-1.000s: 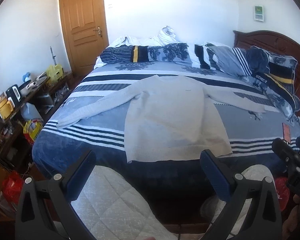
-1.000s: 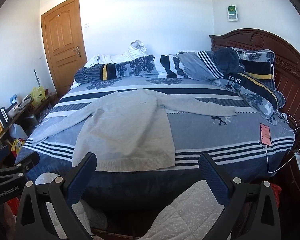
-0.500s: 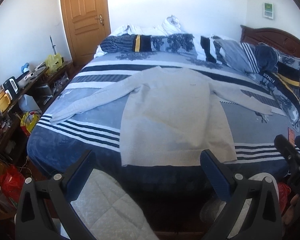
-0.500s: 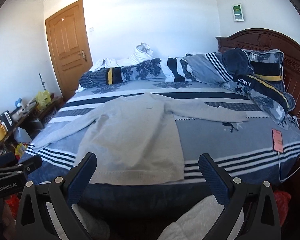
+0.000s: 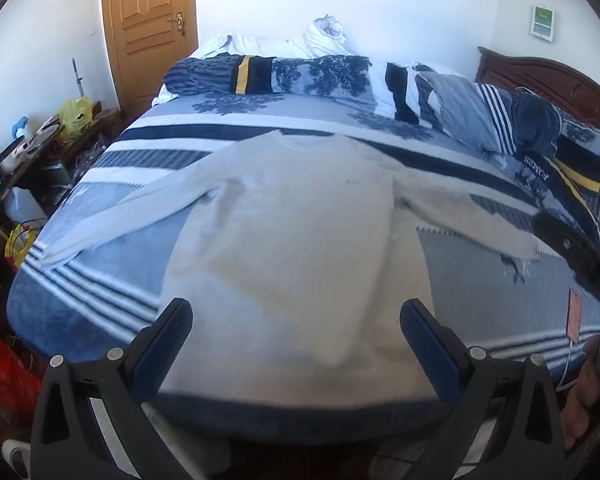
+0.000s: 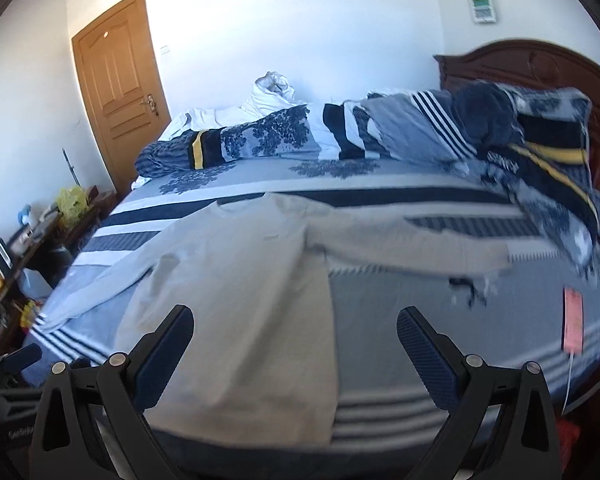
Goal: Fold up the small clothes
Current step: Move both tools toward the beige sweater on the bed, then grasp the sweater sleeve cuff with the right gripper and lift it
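Both grippers, your left gripper (image 5: 296, 320) and right gripper (image 6: 294, 320), stand with jaws spread wide and hold nothing, poised above the near edge of the blue-and-white striped bed (image 5: 100, 300); the pale grey long-sleeved knit sweater (image 5: 300, 240) lies flat, front up, sleeves stretched out to either side, hem toward you. No fold shows yet, so the whole task remains: sleeves inward first, by my judgement, then the body doubled over

Both wrist views face headboardward, sharing sweater (image 5: 292, 240), bed (image 6: 420, 320)
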